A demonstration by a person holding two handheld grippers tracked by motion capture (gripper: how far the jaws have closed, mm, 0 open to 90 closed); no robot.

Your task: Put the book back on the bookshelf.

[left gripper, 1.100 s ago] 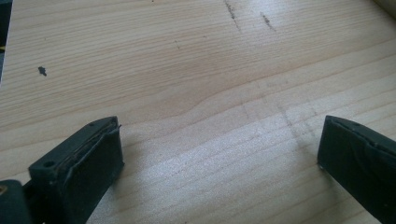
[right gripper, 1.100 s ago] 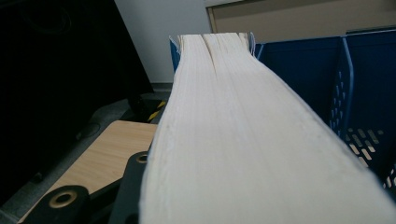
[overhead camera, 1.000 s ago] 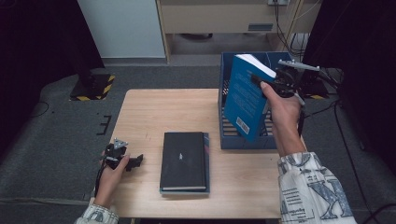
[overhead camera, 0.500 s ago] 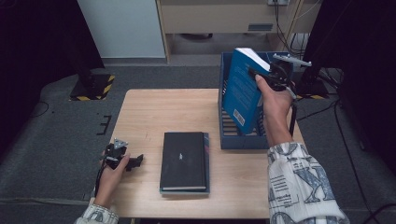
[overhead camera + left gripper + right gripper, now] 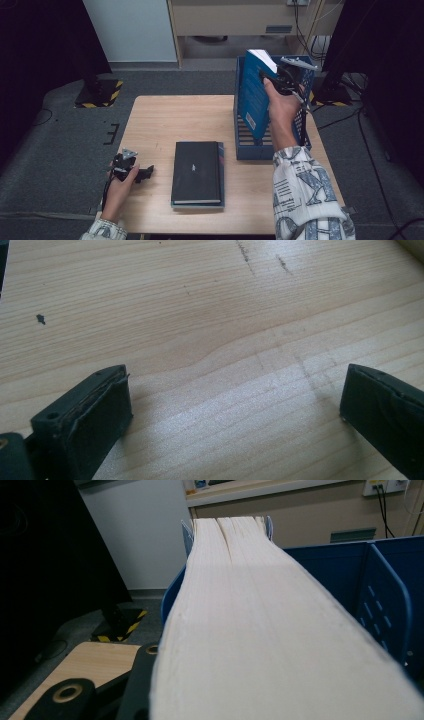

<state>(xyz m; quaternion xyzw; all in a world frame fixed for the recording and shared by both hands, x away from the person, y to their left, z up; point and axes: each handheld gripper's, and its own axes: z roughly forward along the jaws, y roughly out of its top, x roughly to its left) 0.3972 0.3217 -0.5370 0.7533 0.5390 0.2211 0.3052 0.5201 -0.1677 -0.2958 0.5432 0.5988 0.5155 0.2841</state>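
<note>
Two books counted: one blue book point(image 5: 253, 97) clamped upright in the right gripper point(image 5: 278, 80) over one blue rack point(image 5: 239, 145); one black book point(image 5: 196, 172) flat on the worktop point(image 5: 165, 120). Left gripper point(image 5: 235, 410) rests with jaws apart, empty.

Before you lies a light wooden table point(image 5: 165, 120), its grain marked by a few dark specks. A black book point(image 5: 196, 171) rests flat near your edge, stacked on a second volume. Beyond the table you see grey carpet point(image 5: 60, 145), a yellow-and-black striped base point(image 5: 97, 95) and a beige cabinet point(image 5: 235, 17).
</note>
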